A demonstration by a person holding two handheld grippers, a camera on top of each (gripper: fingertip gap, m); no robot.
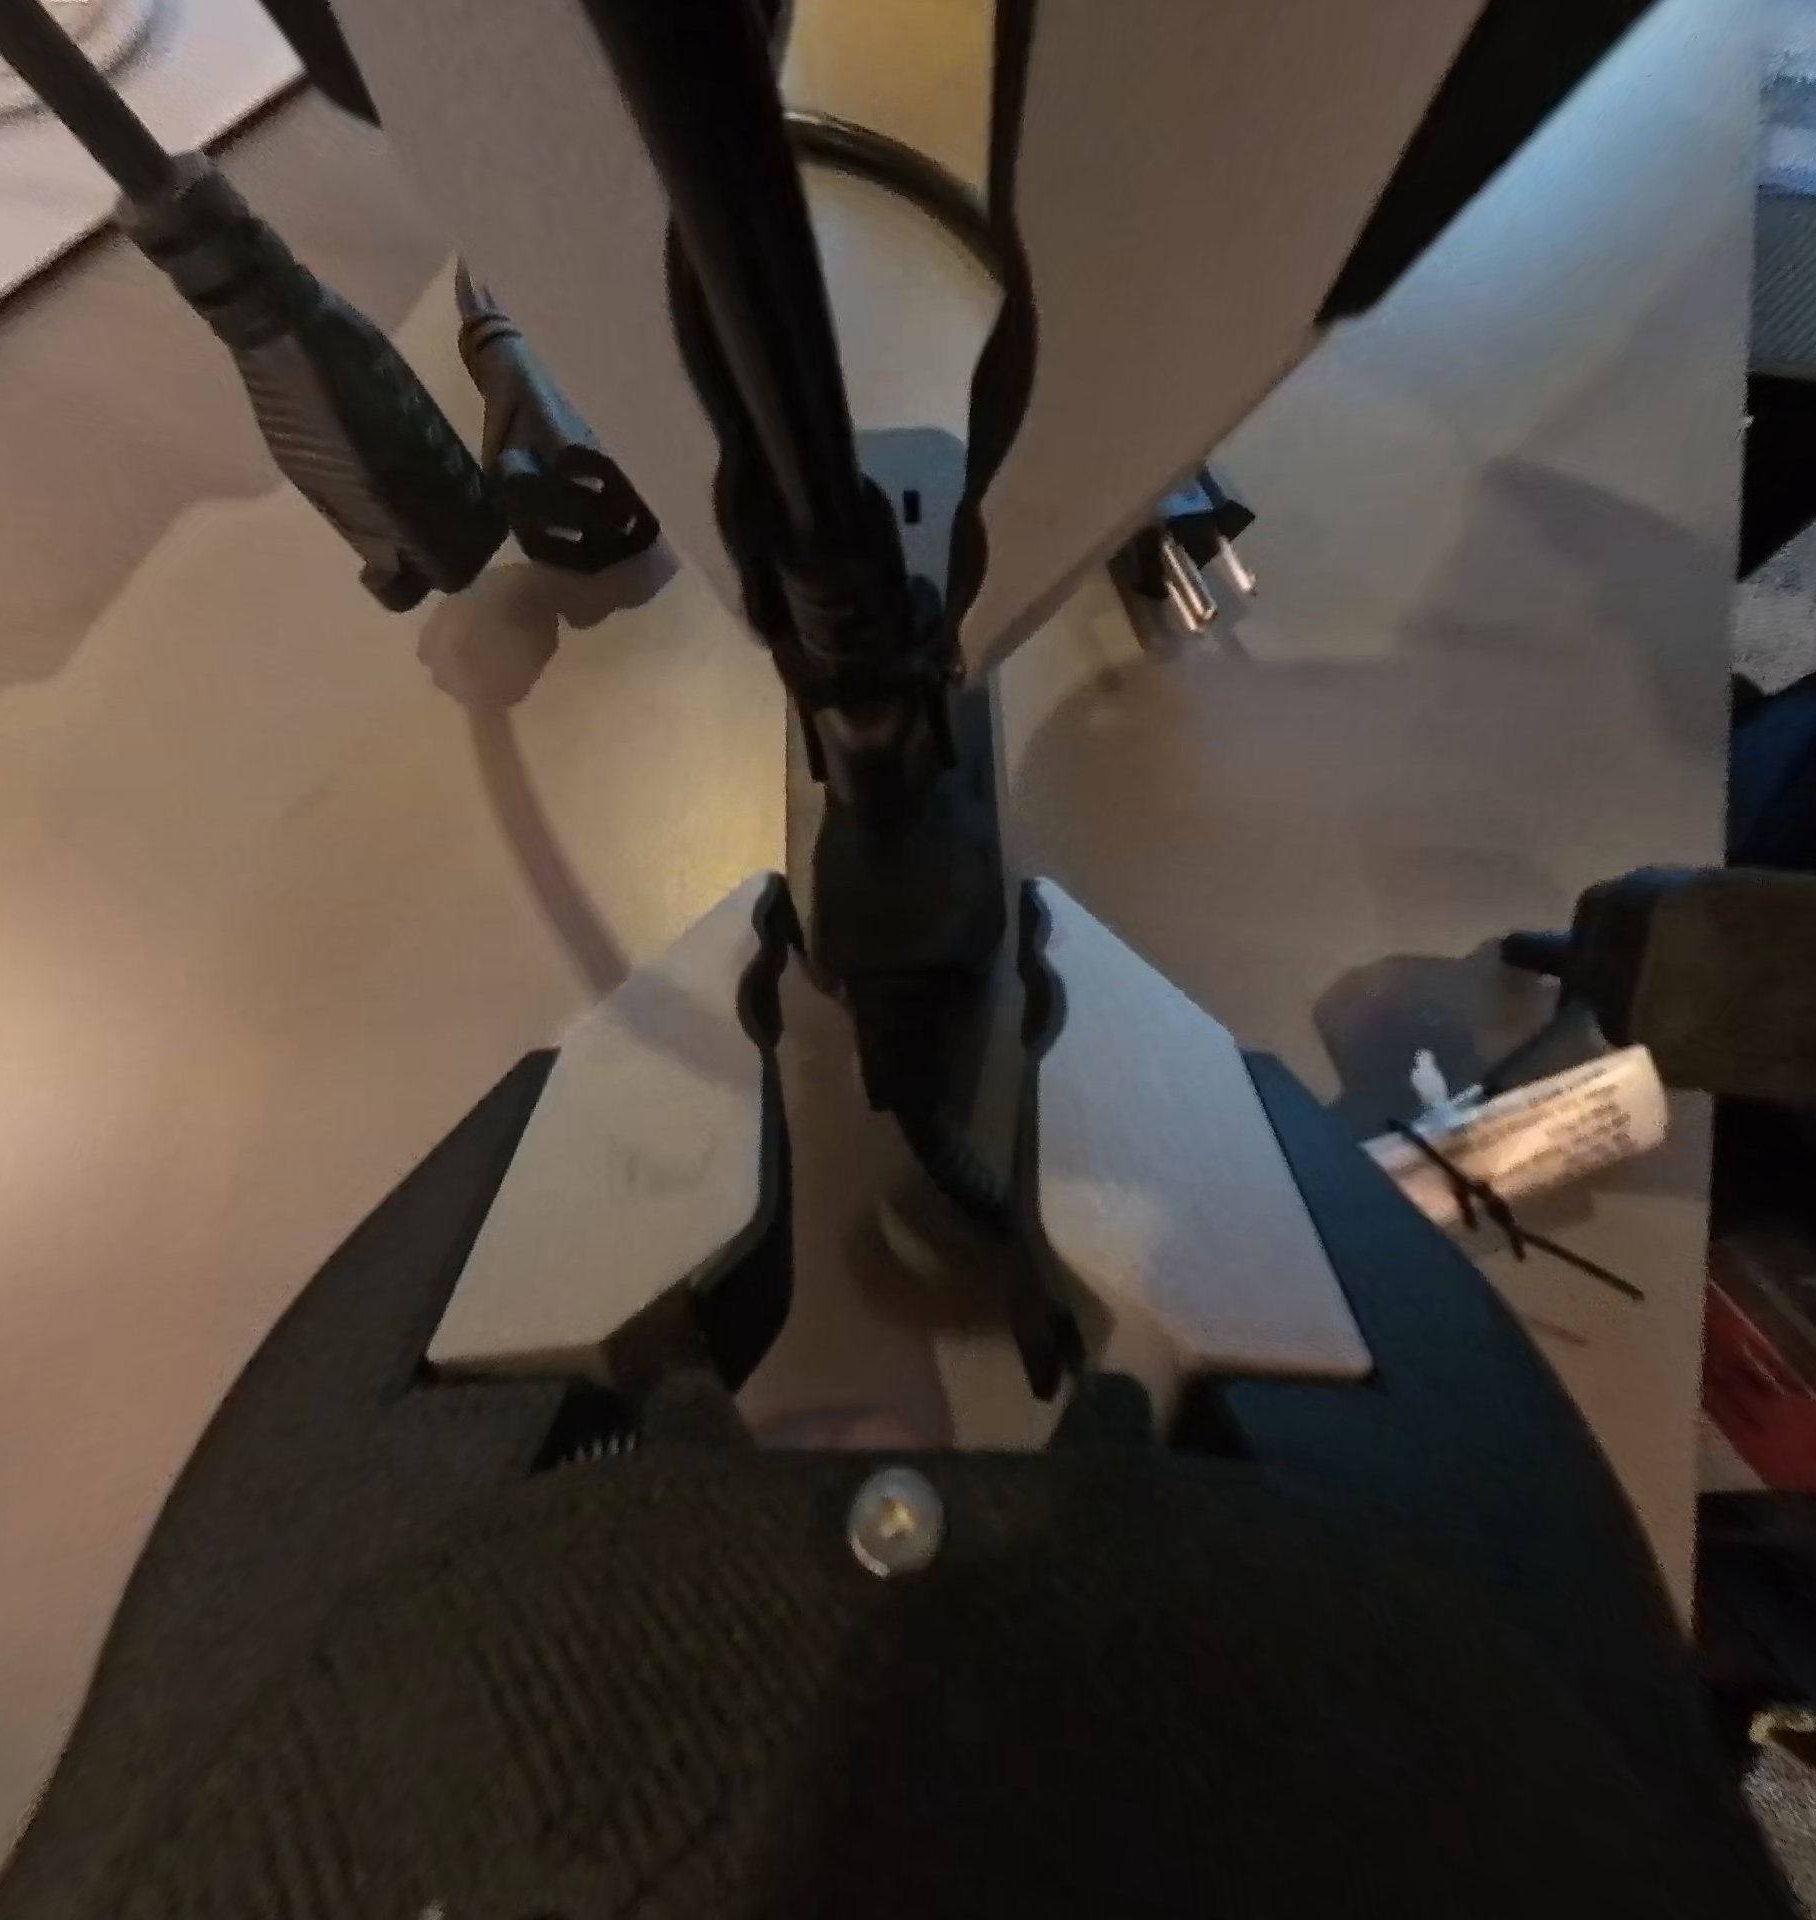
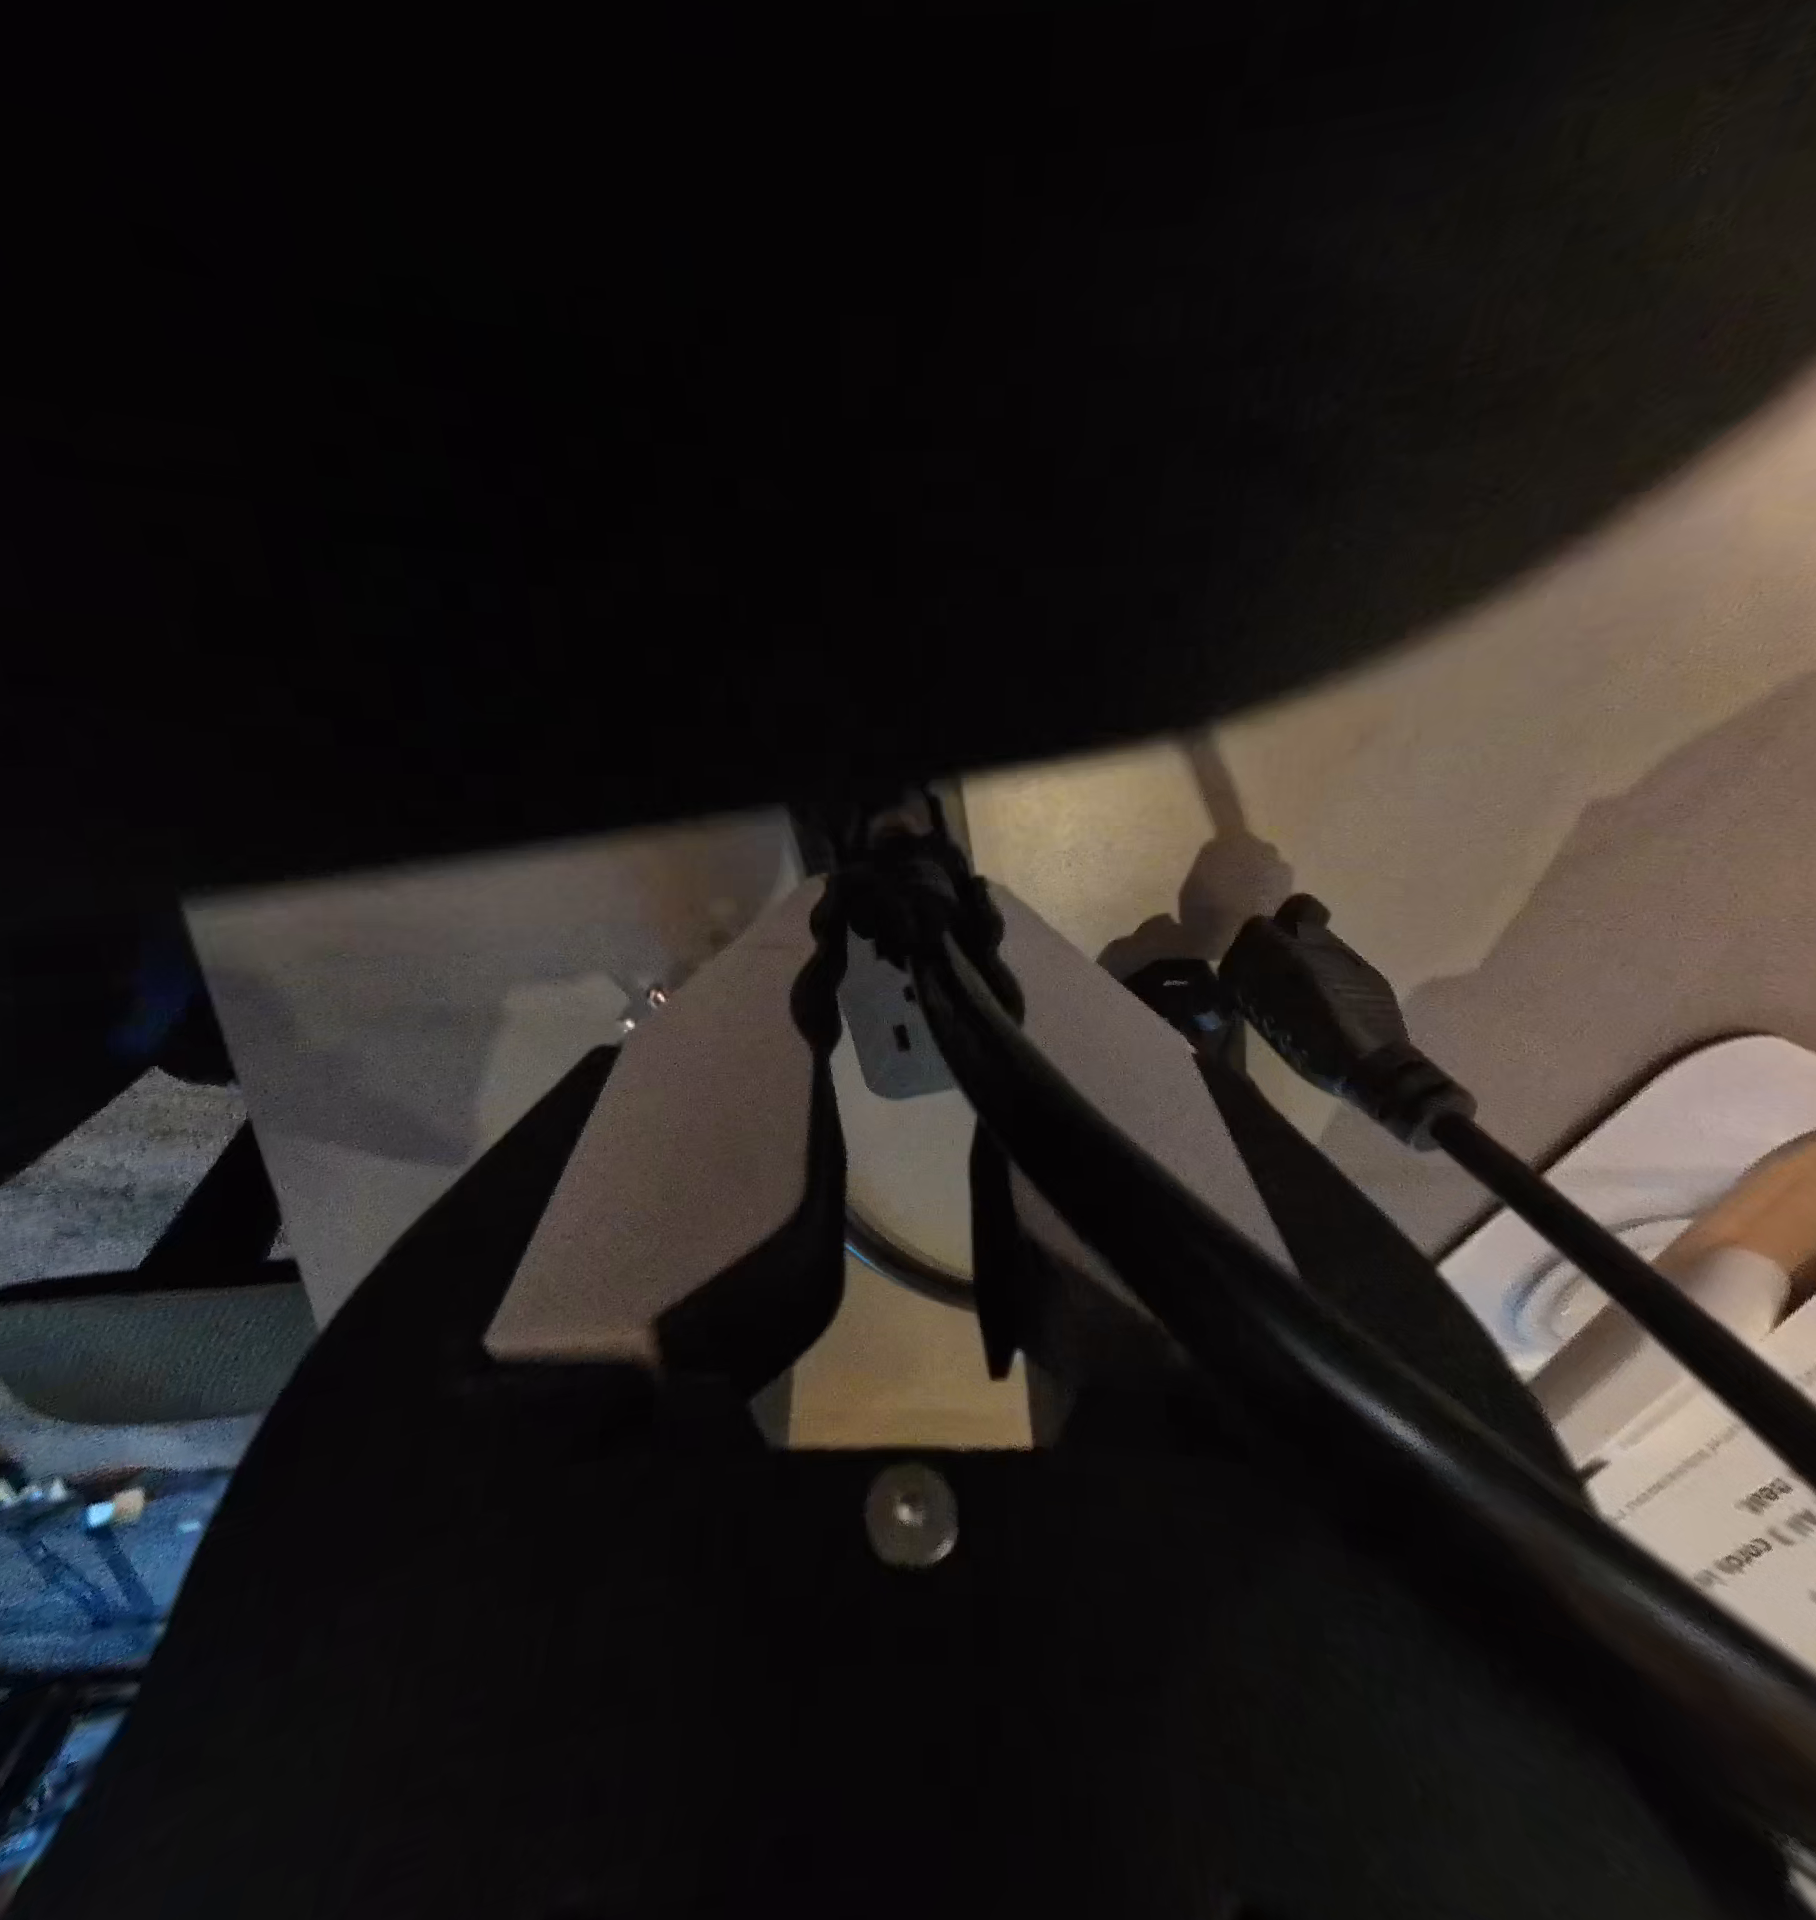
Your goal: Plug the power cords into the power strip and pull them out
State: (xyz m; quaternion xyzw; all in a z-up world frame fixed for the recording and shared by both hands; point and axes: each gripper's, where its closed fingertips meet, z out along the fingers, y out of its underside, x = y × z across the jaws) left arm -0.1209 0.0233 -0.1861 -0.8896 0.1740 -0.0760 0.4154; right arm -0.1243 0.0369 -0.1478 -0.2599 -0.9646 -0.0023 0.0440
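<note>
The two grippers are meeting nose to nose over the power strip [image 1: 909, 488], a pale grey bar lying on the light tabletop [image 1: 260, 831] and running lengthwise between them.

The left gripper [image 1: 899, 951] is sitting with its jaws partly spread, straddling the near stretch of the strip. A black plug [image 1: 899, 883] is standing in the strip right between its fingertips, with its cord [image 1: 961, 1164] trailing back between the fingers. Whether the pads are pressing on the strip's sides or merely flanking them, I cannot tell; a sliver of gap seems to be showing on either side of the plug itself.

The right gripper [image 2: 899, 914] is coming in from the far end, its jaws nearly closed and pinching a second black plug [image 2: 893, 904] just above the strip [image 2: 888, 1039]. That plug's cord [image 2: 1143, 1195] is running back along the right finger. In the left wrist view the same gripper [image 1: 862, 665] is showing from the front, its tips clamped on the plug [image 1: 842, 613] directly beyond the seated one.

Off to one side, another black plug [image 1: 364, 457] is hanging on its cord beside a three-slot connector [image 1: 582, 509] and the strip's own white cable [image 1: 530, 790]. On the other side a plug with bare metal prongs [image 1: 1184, 571] is lying on the table, and a tagged cord end [image 1: 1527, 1132] is resting nearer the edge.
</note>
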